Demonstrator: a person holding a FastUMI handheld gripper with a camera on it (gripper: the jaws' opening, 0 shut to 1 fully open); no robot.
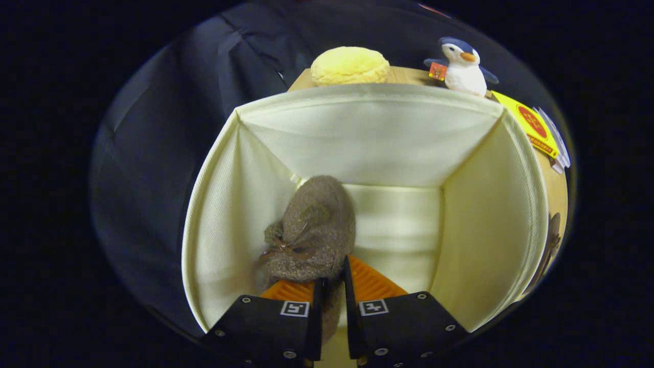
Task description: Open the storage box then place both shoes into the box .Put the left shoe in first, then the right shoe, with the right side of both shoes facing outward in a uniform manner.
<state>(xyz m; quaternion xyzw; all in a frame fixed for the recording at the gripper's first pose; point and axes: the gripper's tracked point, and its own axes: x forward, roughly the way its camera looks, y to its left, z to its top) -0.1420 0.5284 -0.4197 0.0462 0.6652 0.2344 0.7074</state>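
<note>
We are looking straight down into the open storage box point(490, 204), its pale fabric walls standing up all around. Starting at the left, the box's left wall is running close beside the shoe point(311, 230), a fuzzy grey-brown one with a small bow on top. We are holding that shoe with the gripper point(332, 286): both fingers are closing in on its heel end, pinching a fold of the soft upper between them, and the toe is pointing away from us toward the far wall. The shoe is hanging inside the box on the left half, and we cannot tell whether its sole is touching the floor yet.

To do this step well, we judge that we should be lowering the shoe until it is resting flat, keeping it snug along the left wall so the right half of the floor is left free for the second shoe. We should also be checking which side is facing outward before parting the fingers, since the soft fabric could be twisting in our grip.

Further right, beyond the far rim, a round yellow cushion point(350, 65) is sitting on a wooden surface point(406, 75), with a toy penguin point(464, 66) beside it and a yellow packet point(531, 125) near the box's right corner.
</note>
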